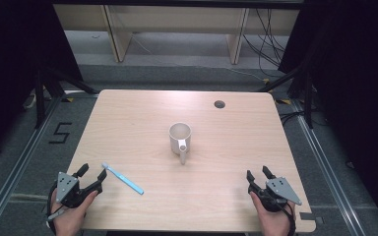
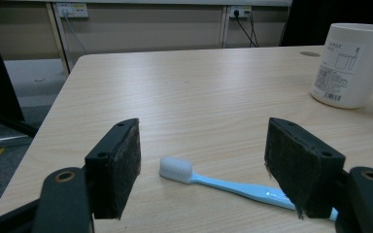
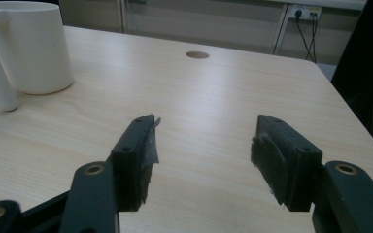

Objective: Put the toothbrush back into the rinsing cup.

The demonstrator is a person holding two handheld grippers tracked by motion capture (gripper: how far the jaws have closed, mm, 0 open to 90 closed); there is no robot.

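From where I sat, nothing of the job looked done yet. The blue toothbrush [image 1: 122, 178] lay flat on the counter [image 1: 226, 142], near its front left part, bristle head pointing toward my left hand-held gripper [image 1: 92, 179]. The white mug [image 1: 180, 137] stood upright near the middle of the counter, empty as far as I could see, handle turned toward me. I judged the work in hand to be lifting the toothbrush and standing it in the mug, so the grasp, the carry and the drop all remained.

My left hand-held gripper was wide open, holding nothing. In the left gripper view its jaws stood to either side of the toothbrush [image 2: 223, 183], the white head between them and the handle running behind the right-hand pad; I could not tell whether that pad touched the handle. The mug [image 2: 351, 64] sat well apart, farther back on the right.

My right hand-held gripper [image 3: 201, 145] was also wide open and empty, over bare counter near the front right corner, with the mug [image 3: 26, 48] off to its left.
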